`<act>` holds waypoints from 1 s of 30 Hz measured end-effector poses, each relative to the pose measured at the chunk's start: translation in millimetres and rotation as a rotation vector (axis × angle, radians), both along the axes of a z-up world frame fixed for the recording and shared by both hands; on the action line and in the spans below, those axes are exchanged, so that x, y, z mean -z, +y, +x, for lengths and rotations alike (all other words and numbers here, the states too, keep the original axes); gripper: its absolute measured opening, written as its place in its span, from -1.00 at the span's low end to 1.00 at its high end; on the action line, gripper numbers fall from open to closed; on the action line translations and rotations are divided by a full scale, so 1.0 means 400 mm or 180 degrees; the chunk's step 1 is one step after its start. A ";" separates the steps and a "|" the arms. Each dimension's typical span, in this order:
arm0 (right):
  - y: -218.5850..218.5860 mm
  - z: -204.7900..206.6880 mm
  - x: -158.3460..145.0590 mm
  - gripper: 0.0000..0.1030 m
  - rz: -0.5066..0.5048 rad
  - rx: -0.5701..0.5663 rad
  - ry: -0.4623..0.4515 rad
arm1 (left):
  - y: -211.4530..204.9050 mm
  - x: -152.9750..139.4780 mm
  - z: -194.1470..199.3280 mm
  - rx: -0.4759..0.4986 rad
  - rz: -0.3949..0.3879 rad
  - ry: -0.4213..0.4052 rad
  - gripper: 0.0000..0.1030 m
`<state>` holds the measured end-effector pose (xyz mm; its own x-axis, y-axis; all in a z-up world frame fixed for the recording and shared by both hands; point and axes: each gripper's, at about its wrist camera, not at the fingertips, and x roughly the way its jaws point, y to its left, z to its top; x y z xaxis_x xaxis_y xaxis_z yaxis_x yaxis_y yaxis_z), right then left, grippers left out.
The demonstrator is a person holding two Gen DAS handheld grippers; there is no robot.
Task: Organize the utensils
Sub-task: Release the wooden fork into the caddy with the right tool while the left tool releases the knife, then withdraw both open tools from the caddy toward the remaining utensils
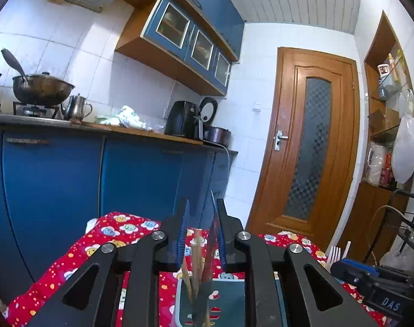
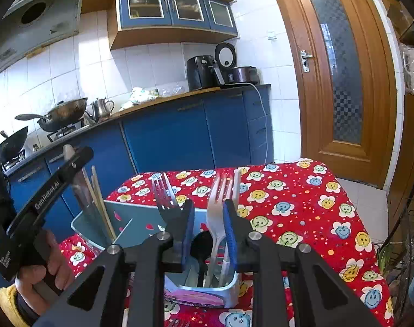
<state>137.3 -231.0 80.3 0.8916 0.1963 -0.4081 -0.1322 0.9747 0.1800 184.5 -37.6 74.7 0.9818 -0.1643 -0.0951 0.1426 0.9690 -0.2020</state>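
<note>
1. a table under a red flowered cloth [image 2: 302, 204] spreads out ahead of and beneath both sets of fingers.
2. on the cloth stands a pale blue holder [image 2: 141, 218] with compartments – it sits right under and just ahead of the right fingers, and below the left ones too.
3. the left gripper [image 1: 201, 234] hangs level over the holder's end compartment, a hand [image 2: 47, 261] around its grip; the jaws stand slightly apart, released, with wooden chopsticks [image 1: 197, 256] upright in the gap and no pad clearly pressing on them.
4. the right gripper [image 2: 208, 231] tilts down over the other end; its blue pads stand a little apart, let go, with a white plastic fork [image 2: 217, 218] standing between them, close to the right-hand pad – whether it touches, i cannot tell.
5. a black fork [image 2: 163, 193] stands just beside the left-hand finger.
6. a black spoon [image 2: 200, 248] sits low in the compartment between the fingers.
</note>
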 end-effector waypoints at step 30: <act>-0.017 -0.189 -0.095 0.20 0.0370 0.0009 -0.0106 | 0.049 -0.058 -0.186 0.0322 -0.0002 0.0581 0.02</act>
